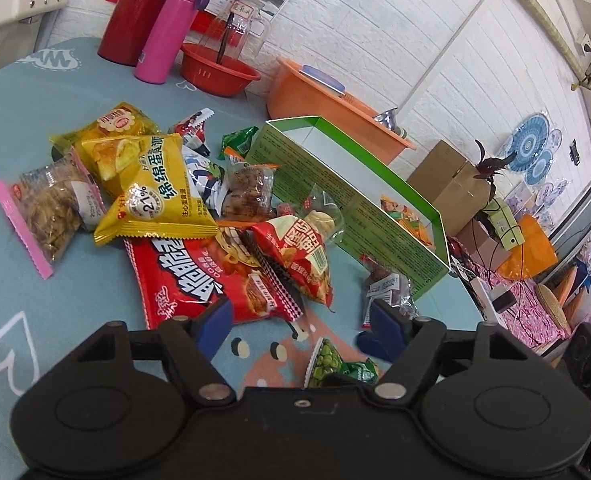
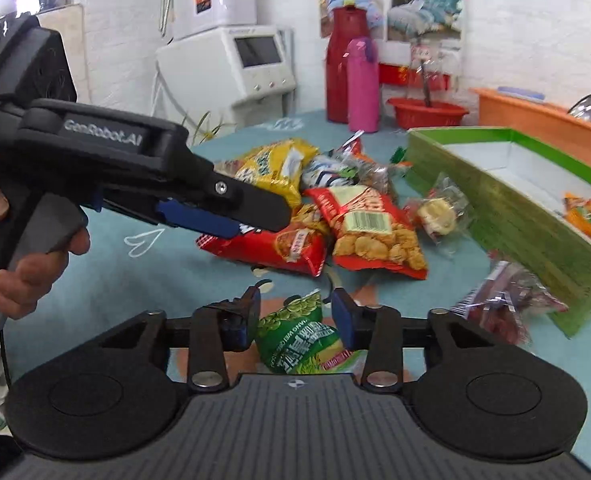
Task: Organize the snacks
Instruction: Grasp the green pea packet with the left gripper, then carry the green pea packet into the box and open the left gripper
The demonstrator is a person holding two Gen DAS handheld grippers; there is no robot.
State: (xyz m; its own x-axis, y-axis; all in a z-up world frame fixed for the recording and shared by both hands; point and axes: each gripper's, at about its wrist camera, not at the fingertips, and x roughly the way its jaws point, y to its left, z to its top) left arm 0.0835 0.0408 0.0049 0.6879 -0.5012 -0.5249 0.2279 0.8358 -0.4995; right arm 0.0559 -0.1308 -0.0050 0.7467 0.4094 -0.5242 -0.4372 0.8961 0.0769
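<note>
Left wrist view: left gripper point(image 1: 299, 320) stood spread with nothing between its fingers, hovering over the blue tablecloth point(image 1: 35, 240). Green pea packet point(image 1: 331, 364) lay just below it; a red snack bag point(image 1: 199, 276) and yellow cake packet point(image 1: 155, 192) lay piled beside the green box point(image 1: 335, 184).

Right wrist view: right gripper point(image 2: 295, 316) straddled the pea packet point(image 2: 299, 332), pads not visibly pressing it.

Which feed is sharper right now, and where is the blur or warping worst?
Left wrist view: sharp; the yellow cake packet print reads clearly, though fisheye bends the green box and wall lines. Right wrist view: softer, motion-smeared toward the right edge, dark-red wrapped snack streaked; green pea packet between the fingers stays legible.
</note>
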